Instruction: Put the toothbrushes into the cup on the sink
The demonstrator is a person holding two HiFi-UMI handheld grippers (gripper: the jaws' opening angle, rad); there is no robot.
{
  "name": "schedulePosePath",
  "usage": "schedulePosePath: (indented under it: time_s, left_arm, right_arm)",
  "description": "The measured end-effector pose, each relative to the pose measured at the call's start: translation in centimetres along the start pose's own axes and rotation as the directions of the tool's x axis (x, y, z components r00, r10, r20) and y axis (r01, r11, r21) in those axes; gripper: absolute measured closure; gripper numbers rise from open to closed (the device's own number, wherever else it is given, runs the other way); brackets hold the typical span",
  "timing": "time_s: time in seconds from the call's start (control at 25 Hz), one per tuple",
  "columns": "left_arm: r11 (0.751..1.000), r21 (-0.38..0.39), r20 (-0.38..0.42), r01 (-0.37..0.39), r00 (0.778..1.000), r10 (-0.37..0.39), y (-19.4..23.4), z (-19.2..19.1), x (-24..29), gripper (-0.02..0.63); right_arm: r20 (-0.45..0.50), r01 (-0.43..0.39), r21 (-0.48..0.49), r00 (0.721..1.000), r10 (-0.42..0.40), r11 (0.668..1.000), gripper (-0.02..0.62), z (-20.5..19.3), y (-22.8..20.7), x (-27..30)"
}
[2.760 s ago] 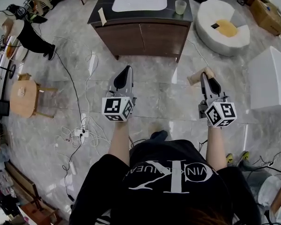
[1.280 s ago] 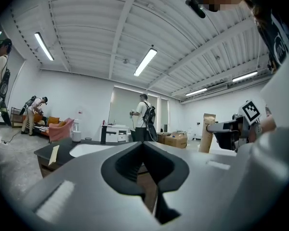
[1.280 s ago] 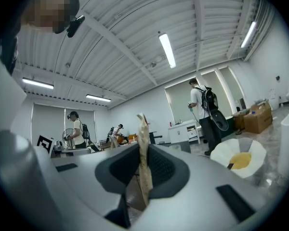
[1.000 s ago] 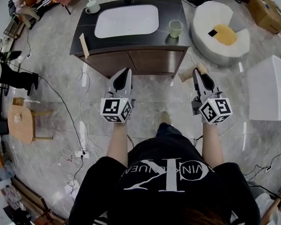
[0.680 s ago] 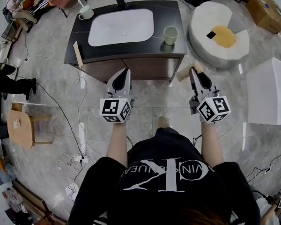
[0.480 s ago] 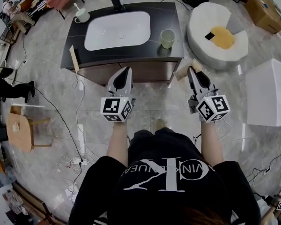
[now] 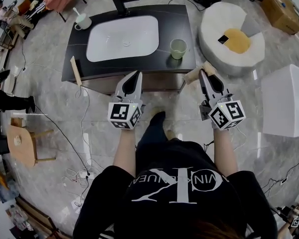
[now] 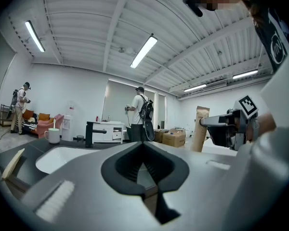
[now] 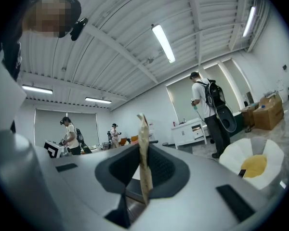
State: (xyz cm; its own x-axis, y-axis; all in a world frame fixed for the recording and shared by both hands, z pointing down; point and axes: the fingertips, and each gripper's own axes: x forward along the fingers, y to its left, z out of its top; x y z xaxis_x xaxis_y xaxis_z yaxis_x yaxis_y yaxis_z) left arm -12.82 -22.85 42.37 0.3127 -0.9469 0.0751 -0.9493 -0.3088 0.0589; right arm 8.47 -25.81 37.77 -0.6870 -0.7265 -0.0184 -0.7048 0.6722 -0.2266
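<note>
Right gripper (image 7: 206, 75) clamps a tan paper-wrapped toothbrush (image 9: 144, 153) edge-on, near the green cup (image 7: 178, 48), to its right. It looks light, thin and bendy, so hold it mid-length. Left gripper (image 7: 135, 75) is closed and empty.

Two cups (image 7: 178, 49), two paper packets (image 7: 193, 75)

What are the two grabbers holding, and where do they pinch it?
The right gripper pinches a flat brown paper packet by its lower end; the rest sticks out past the jaws. The left gripper holds nothing.
</note>
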Motion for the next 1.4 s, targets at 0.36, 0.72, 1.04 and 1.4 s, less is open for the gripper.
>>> schedulePosePath:
  time_s: [0.36,0.72,1.04,1.4]
  left_arm:
    - [0.997,0.023,0.005,0.069,0.998,-0.069,2.4,2.0,6.1,0.594]
    - [0.992,0.008,-0.018,0.125,0.992,-0.124,4.6,1.8,11.0,0.594]
    - [0.985,-0.007,-0.05,0.173,0.984,-0.173,5.9,0.7,14.3,0.594]
    - [0.973,-0.025,-0.089,0.231,0.969,-0.232,5.0,-1.0,16.6,0.594]
  right_arm:
    - [0.036,0.009,0.009,0.999,-0.009,1.0,0.535,2.7,-2.2,5.5]
    - [0.091,0.022,0.007,0.996,-0.023,1.0,0.535,5.6,-3.8,10.2]
    - [0.036,0.071,0.003,0.997,-0.071,0.997,0.535,2.7,-6.3,13.8]
    - [-0.036,0.108,0.04,0.994,-0.107,0.993,0.535,-1.2,-7.6,14.5]
